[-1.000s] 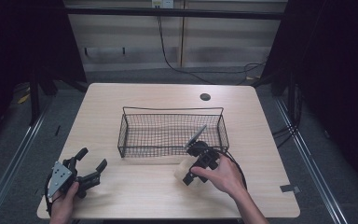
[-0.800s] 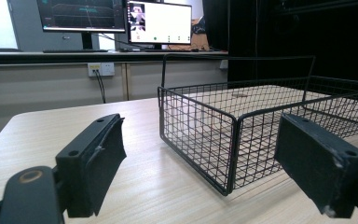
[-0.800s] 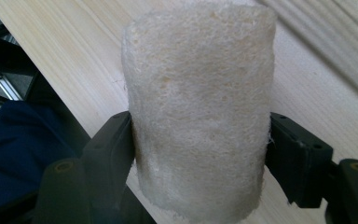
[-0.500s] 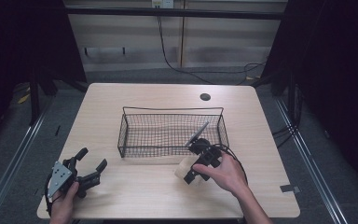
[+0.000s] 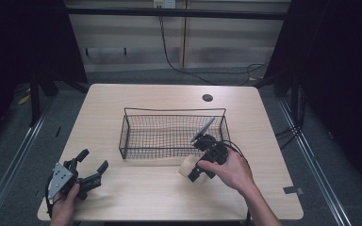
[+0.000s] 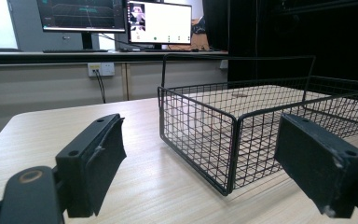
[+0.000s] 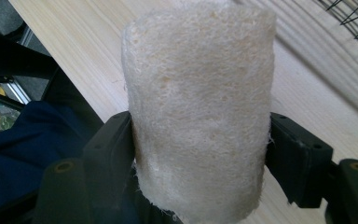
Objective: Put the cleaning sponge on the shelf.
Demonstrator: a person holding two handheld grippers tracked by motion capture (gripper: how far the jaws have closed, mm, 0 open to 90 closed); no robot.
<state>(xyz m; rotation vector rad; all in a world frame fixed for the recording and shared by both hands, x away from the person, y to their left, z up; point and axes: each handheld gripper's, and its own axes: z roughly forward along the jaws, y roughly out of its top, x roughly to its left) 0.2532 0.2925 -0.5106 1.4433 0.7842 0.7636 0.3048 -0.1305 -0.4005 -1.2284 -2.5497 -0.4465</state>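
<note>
Dark curtains and a pale wall panel backed the light wooden desk [image 5: 136,197], which carried one black wire mesh basket [image 5: 169,134] with nothing visible in it. One cream, fibrous loofah cylinder [image 7: 200,112] sat clamped between the jaws of the right gripper [image 5: 199,170], just near of the basket's right end. The left gripper [image 5: 90,165] rested at the near left, jaws spread wide and holding nothing. Judging by this, the pickup was done; placing into the basket remained.
</note>
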